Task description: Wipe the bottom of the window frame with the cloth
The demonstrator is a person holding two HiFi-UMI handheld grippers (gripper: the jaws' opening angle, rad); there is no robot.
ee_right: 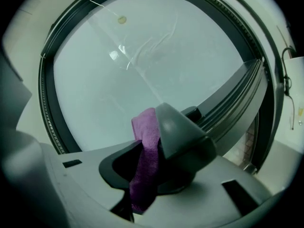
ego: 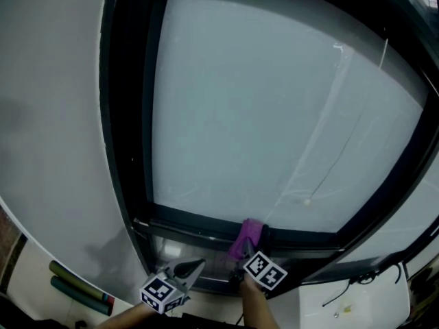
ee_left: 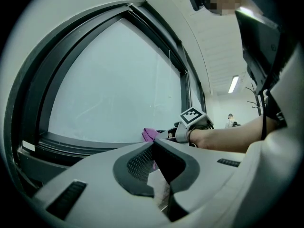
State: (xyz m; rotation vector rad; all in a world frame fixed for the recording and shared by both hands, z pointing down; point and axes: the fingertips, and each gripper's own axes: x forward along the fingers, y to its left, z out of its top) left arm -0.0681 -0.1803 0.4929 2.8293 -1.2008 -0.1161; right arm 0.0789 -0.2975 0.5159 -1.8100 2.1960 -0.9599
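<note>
A purple cloth [ego: 245,238] is pinched in my right gripper [ego: 248,247], whose jaws are shut on it, right at the bottom rail of the dark window frame [ego: 199,226]. In the right gripper view the cloth [ee_right: 145,160] hangs down between the jaws, with the frosted pane [ee_right: 142,65] behind it. My left gripper [ego: 197,264] sits lower left of the cloth, below the frame, jaws shut and holding nothing. In the left gripper view the cloth [ee_left: 150,134] and the right gripper's marker cube [ee_left: 192,117] show beyond the closed tips [ee_left: 153,145].
A white wall [ego: 55,115] runs along the left of the window. A cord [ego: 322,136] hangs across the pane. Below lie green rolled items [ego: 75,286] at lower left and a white ledge with a black cable [ego: 357,283] at lower right.
</note>
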